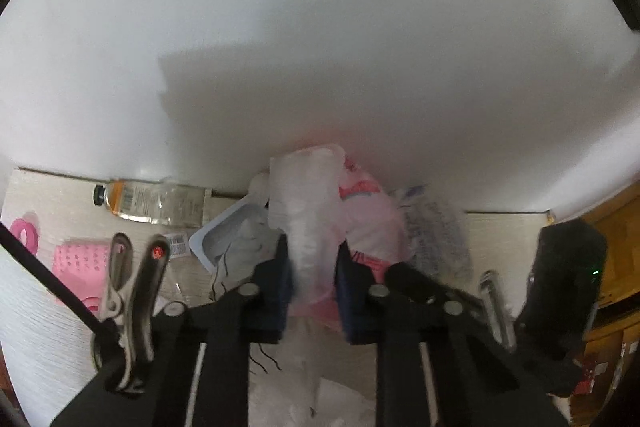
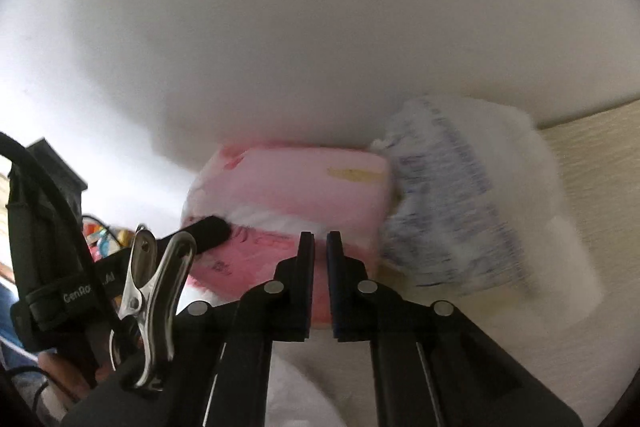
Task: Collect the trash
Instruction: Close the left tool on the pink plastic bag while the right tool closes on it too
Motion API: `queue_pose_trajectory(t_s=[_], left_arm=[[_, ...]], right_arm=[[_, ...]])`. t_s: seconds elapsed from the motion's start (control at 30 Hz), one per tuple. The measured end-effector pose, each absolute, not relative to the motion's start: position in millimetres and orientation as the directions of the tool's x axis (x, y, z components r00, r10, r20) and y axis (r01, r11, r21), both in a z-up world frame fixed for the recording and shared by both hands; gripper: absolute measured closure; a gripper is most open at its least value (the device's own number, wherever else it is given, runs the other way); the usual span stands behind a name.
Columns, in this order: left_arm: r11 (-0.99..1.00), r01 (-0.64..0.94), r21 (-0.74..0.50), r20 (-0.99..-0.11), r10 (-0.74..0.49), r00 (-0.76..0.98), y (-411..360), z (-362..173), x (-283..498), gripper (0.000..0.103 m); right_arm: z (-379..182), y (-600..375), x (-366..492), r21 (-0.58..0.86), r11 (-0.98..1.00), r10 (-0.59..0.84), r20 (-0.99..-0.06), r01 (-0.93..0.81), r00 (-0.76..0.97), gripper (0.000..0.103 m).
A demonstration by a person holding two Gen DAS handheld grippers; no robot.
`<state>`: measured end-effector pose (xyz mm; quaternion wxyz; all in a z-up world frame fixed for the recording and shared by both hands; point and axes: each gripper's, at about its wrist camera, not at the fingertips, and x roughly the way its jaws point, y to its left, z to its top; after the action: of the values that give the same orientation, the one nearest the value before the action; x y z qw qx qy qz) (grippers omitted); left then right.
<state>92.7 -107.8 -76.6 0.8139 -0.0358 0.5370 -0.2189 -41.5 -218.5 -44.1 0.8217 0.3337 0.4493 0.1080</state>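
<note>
My left gripper (image 1: 314, 259) is shut on a crumpled translucent white wrapper (image 1: 308, 211) that stands up between its pads. Just behind the wrapper a pink soft package (image 1: 372, 219) leans against the white wall. In the right wrist view the same pink package (image 2: 288, 187) fills the middle. My right gripper (image 2: 320, 251) has its jaws drawn nearly together over the package's lower front, with pink film showing in the narrow gap. A white bag with blue print (image 2: 452, 203) lies against the package's right side. The left gripper's black fingertip (image 2: 210, 227) touches the package from the left.
A white plastic tray (image 1: 224, 239), a clear bottle with an orange label (image 1: 152, 207) and pink items (image 1: 80, 263) lie on the pale tabletop (image 1: 40, 307) along the white wall (image 1: 320, 47). Brown cardboard boxes (image 1: 616, 247) stand at the far right.
</note>
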Motion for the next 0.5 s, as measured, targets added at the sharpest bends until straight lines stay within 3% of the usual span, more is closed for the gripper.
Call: queue_pose_trajectory(t_s=[0.17, 0.23, 0.3, 0.4, 0.5], left_arm=[[0.891, 0.309, -0.334, -0.838, -0.431, 0.336, -95, -58, 87, 0.088], [0.887, 0.304, -0.347, -0.831, -0.441, 0.340, -87, -49, 87, 0.088], [0.878, 0.296, -0.376, -0.819, -0.464, 0.337, -80, -42, 85, 0.089], [0.868, 0.279, -0.411, -0.813, -0.488, 0.319, -71, -39, 85, 0.089], [0.849, 0.256, -0.462, -0.799, -0.524, 0.296, -62, -34, 80, 0.089]], right_arm=[[-30, -211, -53, 0.633, 0.768, 0.479, -0.664, 0.092, 0.574, 0.095], [-26, -213, -60, 0.630, 0.769, 0.464, -0.665, 0.106, 0.585, 0.086], [-27, -226, -77, 0.644, 0.752, 0.451, -0.657, 0.139, 0.604, 0.062], [-38, -237, -85, 0.701, 0.692, 0.483, -0.629, 0.175, 0.609, 0.051], [-54, -241, -88, 0.805, 0.564, 0.580, -0.543, 0.181, 0.607, 0.047]])
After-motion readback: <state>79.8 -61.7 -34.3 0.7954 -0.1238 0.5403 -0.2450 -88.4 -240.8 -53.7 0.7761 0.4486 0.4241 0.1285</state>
